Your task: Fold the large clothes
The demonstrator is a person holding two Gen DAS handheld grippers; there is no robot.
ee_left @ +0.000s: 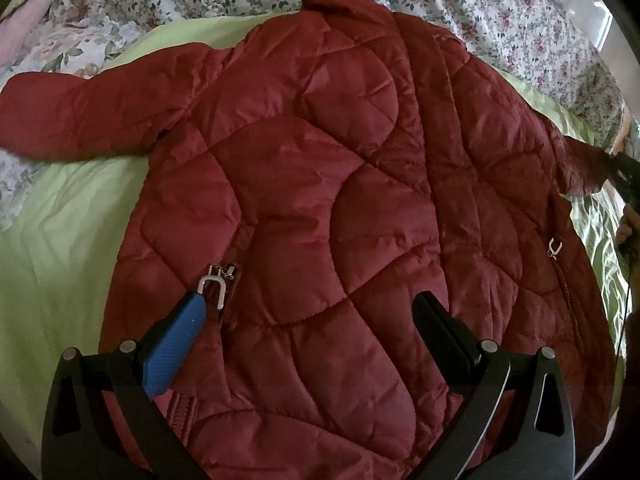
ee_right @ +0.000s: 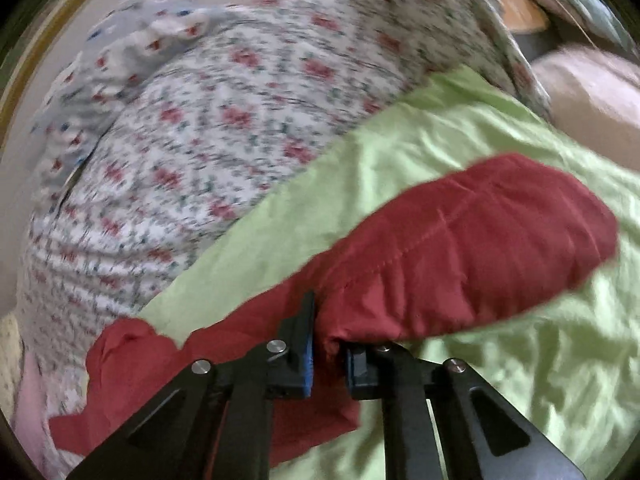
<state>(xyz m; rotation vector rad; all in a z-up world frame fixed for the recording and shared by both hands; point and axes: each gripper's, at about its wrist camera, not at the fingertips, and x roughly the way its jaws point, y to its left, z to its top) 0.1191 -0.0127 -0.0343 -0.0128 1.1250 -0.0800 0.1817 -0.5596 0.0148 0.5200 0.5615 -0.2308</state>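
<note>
The puffy, slippery-looking quilted jacket [ee_left: 320,200] needs seam grips: right gripper [ee_right: 328,356] pinches its sleeve [ee_right: 480,248], left gripper [ee_left: 308,320] hangs spread.

The right gripper [ee_right: 326,344] is clamped on a red sleeve [ee_right: 460,256], its jaws pressed close with puffy fabric bunched between the blue pads [ee_right: 307,354]. The sleeve stretches from the jaws up and to the right, its rounded end lying over a green sheet [ee_right: 500,132]. More red fabric spills left and below the fingers. Behind the sheet, a floral cover [ee_right: 208,128] fills the upper left, blurred. A pink cushion [ee_right: 592,92] sits at the right edge, just beyond the sheet. The whole view is smeared by motion.
</note>
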